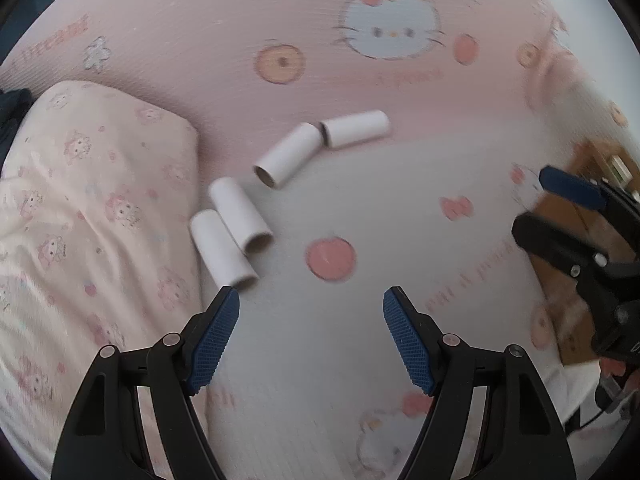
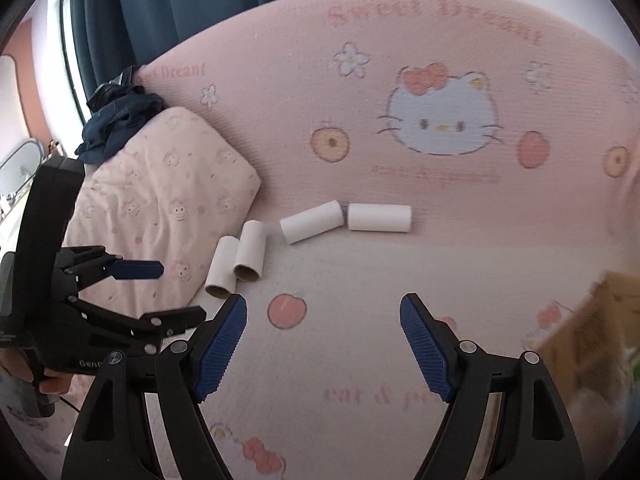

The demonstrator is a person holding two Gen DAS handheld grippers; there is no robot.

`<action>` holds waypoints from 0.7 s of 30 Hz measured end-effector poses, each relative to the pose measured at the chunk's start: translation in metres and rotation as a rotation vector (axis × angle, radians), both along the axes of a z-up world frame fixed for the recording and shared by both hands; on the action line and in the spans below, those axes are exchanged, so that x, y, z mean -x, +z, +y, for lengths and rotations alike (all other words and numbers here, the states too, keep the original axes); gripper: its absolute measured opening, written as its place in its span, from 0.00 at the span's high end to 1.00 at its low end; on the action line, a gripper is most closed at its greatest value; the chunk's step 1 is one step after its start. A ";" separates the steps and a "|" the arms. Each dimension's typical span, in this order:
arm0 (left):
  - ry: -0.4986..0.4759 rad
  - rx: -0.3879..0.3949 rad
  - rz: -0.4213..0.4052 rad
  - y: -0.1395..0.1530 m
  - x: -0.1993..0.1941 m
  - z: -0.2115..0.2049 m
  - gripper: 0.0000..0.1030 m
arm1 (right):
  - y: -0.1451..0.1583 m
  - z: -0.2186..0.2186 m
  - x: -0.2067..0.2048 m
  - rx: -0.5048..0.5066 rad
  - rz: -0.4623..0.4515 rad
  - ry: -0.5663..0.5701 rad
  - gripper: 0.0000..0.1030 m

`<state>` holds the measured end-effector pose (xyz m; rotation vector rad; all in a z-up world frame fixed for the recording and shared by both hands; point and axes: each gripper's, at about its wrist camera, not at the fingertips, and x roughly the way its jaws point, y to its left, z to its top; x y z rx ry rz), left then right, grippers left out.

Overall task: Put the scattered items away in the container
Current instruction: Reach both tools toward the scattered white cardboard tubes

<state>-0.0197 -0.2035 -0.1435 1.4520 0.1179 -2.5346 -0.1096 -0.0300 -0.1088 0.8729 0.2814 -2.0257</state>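
Several white cardboard tubes lie on the pink bed sheet. Two lie side by side next to the pillow [image 1: 222, 250] [image 2: 222, 266], and two lie end to end further back [image 1: 289, 154] [image 2: 379, 217]. My left gripper [image 1: 311, 300] is open and empty, just short of the nearest tube. My right gripper [image 2: 323, 308] is open and empty, hovering over the sheet in front of the tubes. A brown cardboard box [image 1: 576, 204] [image 2: 592, 340] stands at the right edge, partly hidden. Each gripper shows in the other's view: the right gripper [image 1: 536, 200] and the left gripper [image 2: 180, 292].
A pale pink patterned pillow [image 1: 92, 208] [image 2: 168, 200] lies to the left of the tubes. Dark blue clothing [image 2: 120, 120] is heaped behind the pillow, with a dark curtain [image 2: 192, 8] beyond. The bed sheet [image 1: 360, 200] has cat and fruit prints.
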 end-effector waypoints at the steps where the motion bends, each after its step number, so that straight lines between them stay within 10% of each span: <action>1: 0.010 -0.002 0.019 0.000 0.005 -0.006 0.24 | -0.002 -0.004 0.004 -0.004 0.007 -0.009 0.25; 8: 0.032 -0.109 0.084 -0.014 0.035 -0.034 0.24 | -0.026 -0.022 0.041 0.075 0.003 -0.161 0.24; 16: 0.005 -0.153 -0.026 -0.059 0.080 -0.049 0.33 | -0.078 -0.038 0.074 0.150 -0.159 -0.345 0.24; 21: 0.008 -0.202 -0.025 -0.072 0.098 -0.058 0.33 | -0.090 -0.050 0.084 0.094 -0.046 -0.350 0.24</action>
